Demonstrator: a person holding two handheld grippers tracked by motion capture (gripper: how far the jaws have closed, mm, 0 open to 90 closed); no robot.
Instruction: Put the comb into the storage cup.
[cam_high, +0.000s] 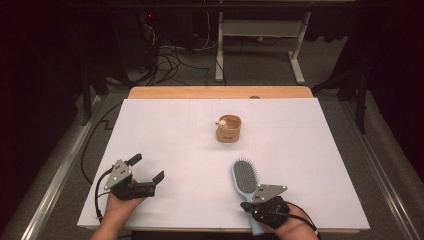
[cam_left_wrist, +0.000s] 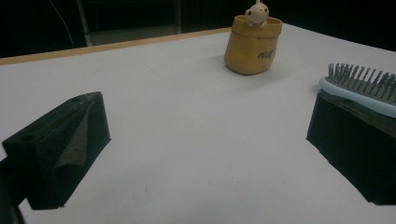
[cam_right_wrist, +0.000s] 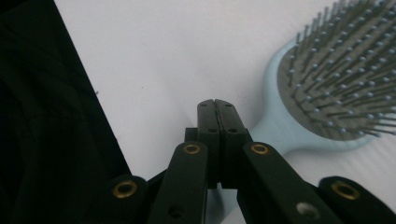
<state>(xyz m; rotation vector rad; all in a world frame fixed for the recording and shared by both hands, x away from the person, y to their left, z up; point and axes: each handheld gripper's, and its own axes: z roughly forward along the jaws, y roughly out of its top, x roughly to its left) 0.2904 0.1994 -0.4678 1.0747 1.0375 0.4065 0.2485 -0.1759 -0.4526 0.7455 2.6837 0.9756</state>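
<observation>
right gripper (cam_right_wrist: 215, 103): jaws together, nothing between, over hairbrush (cam_high: 246, 179) handle, lower right of high view, likely lining up a grab | left gripper (cam_high: 148, 169): jaws apart, empty, lower left, waiting | brush lies bristles-up, near holder cup (cam_high: 229, 128) at centre

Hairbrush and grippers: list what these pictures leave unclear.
- Hairbrush handle: in the high view the right gripper covers most of it.
- Right gripper view: the closed jaws hide whether they touch the handle.
- Left gripper view: the brush head is cut off by the right edge.
- Print on the small yellow pot: too blurred to read.
</observation>
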